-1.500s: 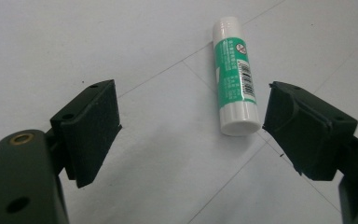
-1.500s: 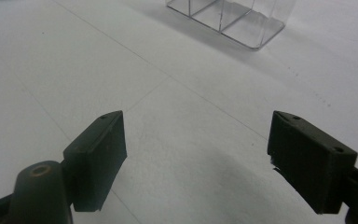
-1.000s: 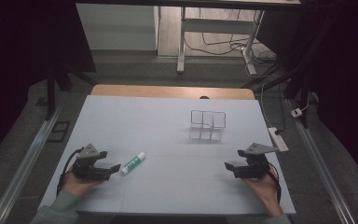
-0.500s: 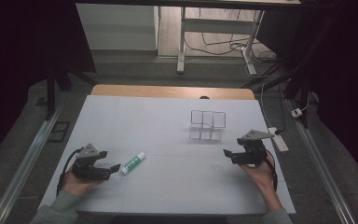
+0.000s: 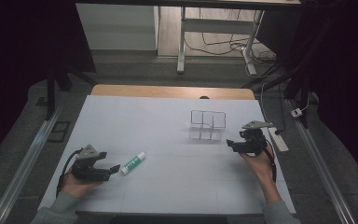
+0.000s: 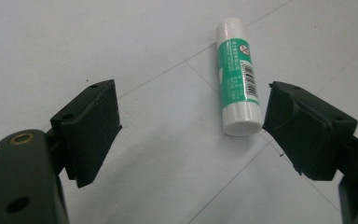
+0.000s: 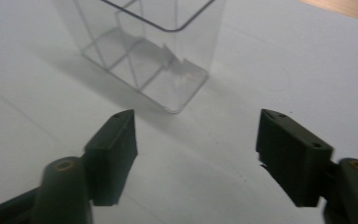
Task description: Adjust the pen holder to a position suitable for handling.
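This looks like a lab or test room: a white-topped table [image 5: 177, 140] stands among dark curtains [image 5: 23, 56], with loose cables [image 5: 223, 39] on the wooden floor, metal rails [image 5: 25, 161] alongside and a power strip [image 5: 278, 139] nearby.

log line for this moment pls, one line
left gripper: open, by glue stick, not gripping | right gripper: open, facing clear divided box | both things on table

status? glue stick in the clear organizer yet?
Not yet. Nothing looks done: the glue stick lies flat on the table, and the clear organizer looks empty. In hand: nothing. The left gripper sits open by the stick; the right gripper is open near the organizer. Grasp and placement remain.
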{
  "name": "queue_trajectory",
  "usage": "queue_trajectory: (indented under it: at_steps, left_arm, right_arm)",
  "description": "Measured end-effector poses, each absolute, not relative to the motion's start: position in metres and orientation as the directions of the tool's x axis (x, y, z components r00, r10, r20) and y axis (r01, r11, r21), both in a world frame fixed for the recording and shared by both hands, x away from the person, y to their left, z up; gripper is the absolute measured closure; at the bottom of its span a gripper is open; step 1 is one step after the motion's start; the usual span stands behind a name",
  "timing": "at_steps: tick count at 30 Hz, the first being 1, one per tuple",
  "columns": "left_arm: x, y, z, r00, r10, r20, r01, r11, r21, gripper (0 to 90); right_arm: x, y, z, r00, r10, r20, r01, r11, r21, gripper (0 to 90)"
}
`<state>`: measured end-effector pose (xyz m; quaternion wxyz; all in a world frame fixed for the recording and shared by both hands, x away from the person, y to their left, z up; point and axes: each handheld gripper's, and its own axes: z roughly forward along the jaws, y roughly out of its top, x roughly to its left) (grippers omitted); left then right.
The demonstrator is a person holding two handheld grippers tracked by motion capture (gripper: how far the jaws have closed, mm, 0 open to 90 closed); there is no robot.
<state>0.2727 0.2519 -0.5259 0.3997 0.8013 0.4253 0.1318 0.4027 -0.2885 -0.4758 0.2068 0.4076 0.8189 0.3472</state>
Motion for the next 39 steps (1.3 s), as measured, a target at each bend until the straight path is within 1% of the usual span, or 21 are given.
queue_trajectory:
  at_steps: [2,4,9,12,14,15,16,18,22,36,39]
  left_arm:
    - [0.273,0.252,-0.526,0.605,0.786,-0.129,0.576,-0.32,0.753,17.9]
    - [0.273,0.251,-0.526,0.606,0.784,-0.13,0.575,-0.32,0.753,17.9]
    - [0.274,0.251,-0.527,0.609,0.782,-0.129,0.576,-0.325,0.75,17.9]
    - [0.275,0.251,-0.527,0.608,0.783,-0.13,0.577,-0.323,0.75,17.9]
    - [0.275,0.251,-0.527,0.607,0.784,-0.131,0.577,-0.322,0.75,18.0]
    - [0.275,0.251,-0.527,0.607,0.784,-0.131,0.577,-0.322,0.75,18.0]
    - [0.275,0.251,-0.527,0.608,0.783,-0.13,0.577,-0.324,0.749,18.0]
    - [0.275,0.251,-0.527,0.609,0.783,-0.128,0.578,-0.326,0.748,18.0]
    - [0.274,0.251,-0.527,0.61,0.782,-0.126,0.577,-0.329,0.748,18.0]
    - [0.274,0.25,-0.528,0.607,0.785,-0.124,0.581,-0.332,0.743,18.2]
    - [0.274,0.25,-0.528,0.606,0.786,-0.121,0.581,-0.333,0.743,18.3]
  right_arm:
    - [0.407,-0.288,-0.479,-0.562,0.824,-0.075,0.538,0.433,0.723,37.9]
    - [0.412,-0.287,-0.483,-0.558,0.827,-0.067,0.553,0.431,0.713,42.1]
    - [0.42,-0.284,-0.49,-0.551,0.831,-0.077,0.569,0.442,0.694,58.5]
    - [0.426,-0.281,-0.494,-0.547,0.832,-0.093,0.583,0.458,0.671,66.4]
    - [0.43,-0.278,-0.494,-0.555,0.828,-0.081,0.588,0.46,0.665,73.1]
    - [0.43,-0.278,-0.494,-0.555,0.828,-0.081,0.588,0.46,0.665,73.1]
    - [0.432,-0.275,-0.495,-0.558,0.824,-0.097,0.585,0.474,0.658,81.6]
    - [0.434,-0.274,-0.495,-0.563,0.82,-0.099,0.579,0.478,0.661,90.0]
    - [0.437,-0.271,-0.495,-0.553,0.826,-0.111,0.561,0.467,0.683,90.0]
    - [0.449,-0.264,-0.494,-0.556,0.828,-0.077,0.553,0.437,0.709,90.0]
    - [0.45,-0.262,-0.495,-0.558,0.825,-0.09,0.552,0.45,0.702,90.0]
